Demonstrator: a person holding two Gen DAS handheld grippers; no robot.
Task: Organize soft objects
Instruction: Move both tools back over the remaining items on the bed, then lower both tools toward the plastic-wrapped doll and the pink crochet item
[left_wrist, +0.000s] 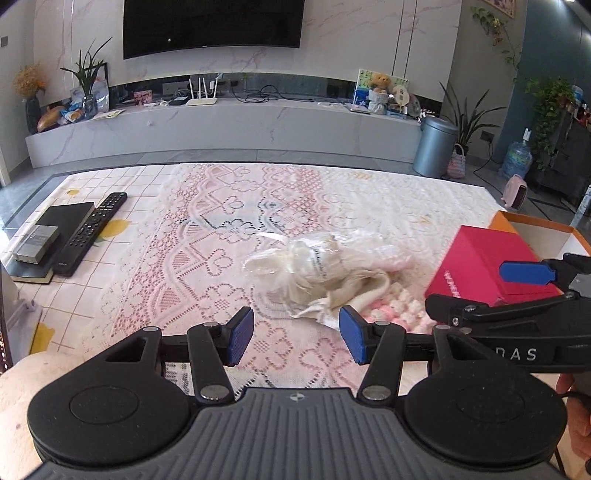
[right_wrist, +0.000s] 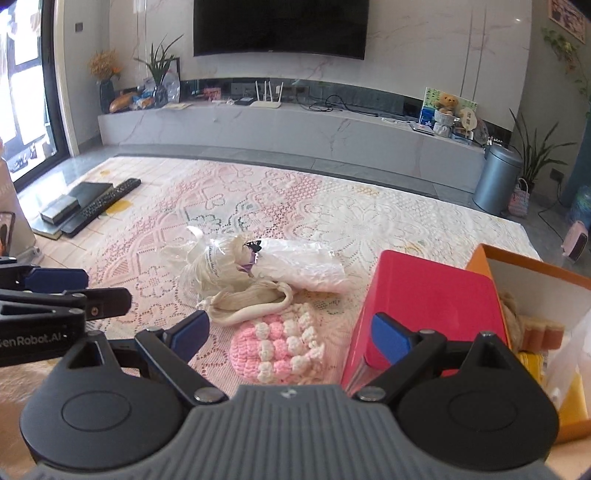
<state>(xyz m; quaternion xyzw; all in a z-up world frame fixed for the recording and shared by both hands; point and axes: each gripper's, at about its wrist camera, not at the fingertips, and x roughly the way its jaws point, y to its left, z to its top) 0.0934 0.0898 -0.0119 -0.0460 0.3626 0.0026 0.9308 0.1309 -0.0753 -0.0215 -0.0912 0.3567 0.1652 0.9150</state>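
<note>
A: From the left wrist, what do you see?

B: The left gripper (left_wrist: 296, 334) stands wide open, and nothing is between its blue pads (left_wrist: 242, 334). It hangs above the lace cloth (left_wrist: 207, 258) that covers the table. Just beyond the pads lies a cream bundle (left_wrist: 321, 273), partly in a clear plastic bag, around the middle of the table. A pink knit (left_wrist: 399, 314) lies just beside it, toward the near right. The red box (left_wrist: 480, 262) stands near the right edge, and the orange box (left_wrist: 539, 229) is behind it at the right edge. The right gripper (left_wrist: 491, 291) comes in from the right, in front of the red box.

A: And at the left edge?

B: A remote (left_wrist: 92, 232) and a black book (left_wrist: 62, 221) lie there, well apart from the bundle.

A: Now the right wrist view?

B: The right gripper (right_wrist: 291, 332) is also wide open and holds nothing. The pink knit (right_wrist: 277, 350) lies between its fingers, lower down on the cloth; I see no pad touching it. The bundle (right_wrist: 236, 273) is just behind the knit and touches it with a cream cord. The red box (right_wrist: 424, 295) is right beside the right finger; I cannot tell if they touch. The orange box (right_wrist: 535, 269) holds some things that I cannot make out well. The left gripper (right_wrist: 55, 291) shows at the left side.
</note>
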